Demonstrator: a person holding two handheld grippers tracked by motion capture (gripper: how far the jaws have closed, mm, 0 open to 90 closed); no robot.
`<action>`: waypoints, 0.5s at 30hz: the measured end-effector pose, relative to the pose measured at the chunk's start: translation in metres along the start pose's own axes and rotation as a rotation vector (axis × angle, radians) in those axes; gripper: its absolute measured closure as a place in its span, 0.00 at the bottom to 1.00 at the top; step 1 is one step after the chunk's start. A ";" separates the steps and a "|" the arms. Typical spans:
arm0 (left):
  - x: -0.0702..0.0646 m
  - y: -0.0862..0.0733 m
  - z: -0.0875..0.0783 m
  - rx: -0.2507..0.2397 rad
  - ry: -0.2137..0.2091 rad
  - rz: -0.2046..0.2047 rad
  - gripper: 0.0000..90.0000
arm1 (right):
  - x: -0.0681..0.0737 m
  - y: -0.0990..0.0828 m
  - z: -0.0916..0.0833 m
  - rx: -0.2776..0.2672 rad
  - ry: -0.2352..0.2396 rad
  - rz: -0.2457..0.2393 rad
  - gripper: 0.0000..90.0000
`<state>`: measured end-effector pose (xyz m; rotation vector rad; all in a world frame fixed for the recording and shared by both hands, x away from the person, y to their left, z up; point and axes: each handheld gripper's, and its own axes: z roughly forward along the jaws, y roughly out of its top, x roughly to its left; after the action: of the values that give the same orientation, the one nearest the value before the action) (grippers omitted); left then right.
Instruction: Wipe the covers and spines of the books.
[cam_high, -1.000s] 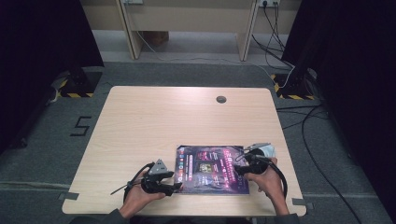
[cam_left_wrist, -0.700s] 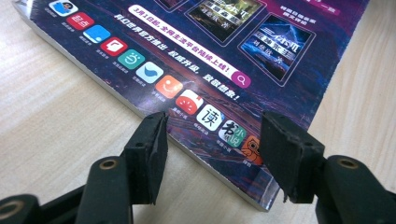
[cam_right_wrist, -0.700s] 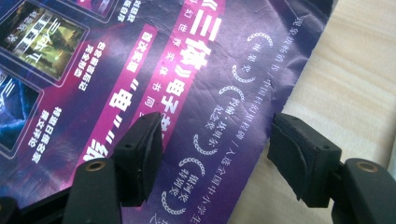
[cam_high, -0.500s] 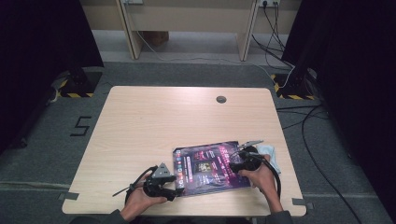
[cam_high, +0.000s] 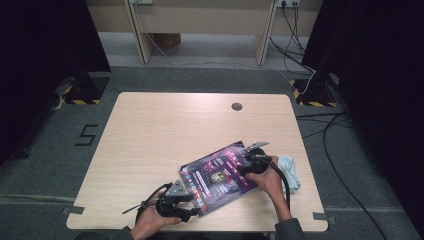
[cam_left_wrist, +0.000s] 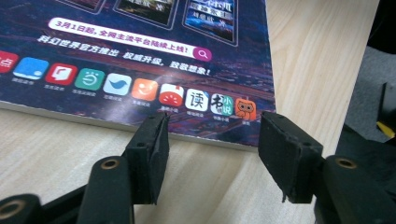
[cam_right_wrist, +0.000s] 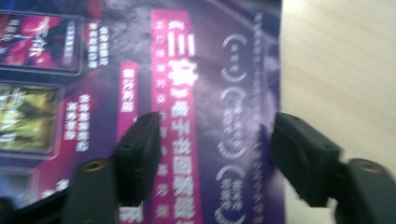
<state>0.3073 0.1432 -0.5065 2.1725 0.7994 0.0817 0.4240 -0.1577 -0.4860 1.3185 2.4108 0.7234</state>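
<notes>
High view: magazine (cam_high: 218, 175) lies skewed on table (cam_high: 165, 135), near front edge, R of centre. L gripper (cam_high: 192, 204) at its near-L corner, R gripper (cam_high: 248, 152) over its far-R end; blue cloth (cam_high: 289, 170) just beside.

L gripper view: jaws spread, nothing between, mag edge just ahead.

R gripper view: jaws spread above cover, blurred.

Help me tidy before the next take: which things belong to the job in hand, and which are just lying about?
In the job:
magazine
left gripper
right gripper

Lying about:
pale blue cloth, on the table beside the magazine
</notes>
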 end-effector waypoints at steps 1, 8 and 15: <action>0.003 0.001 -0.001 -0.003 0.020 0.001 0.45 | 0.001 -0.002 -0.003 -0.005 -0.005 -0.004 0.37; 0.034 0.017 -0.005 -0.043 0.119 -0.024 0.42 | 0.001 -0.020 -0.023 -0.006 0.014 0.005 0.36; 0.066 0.031 0.002 -0.053 0.200 -0.059 0.40 | 0.005 -0.041 -0.038 -0.006 0.045 -0.003 0.35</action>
<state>0.3768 0.1646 -0.4987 2.1113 0.9622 0.2913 0.3742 -0.1826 -0.4775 1.3100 2.4429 0.7678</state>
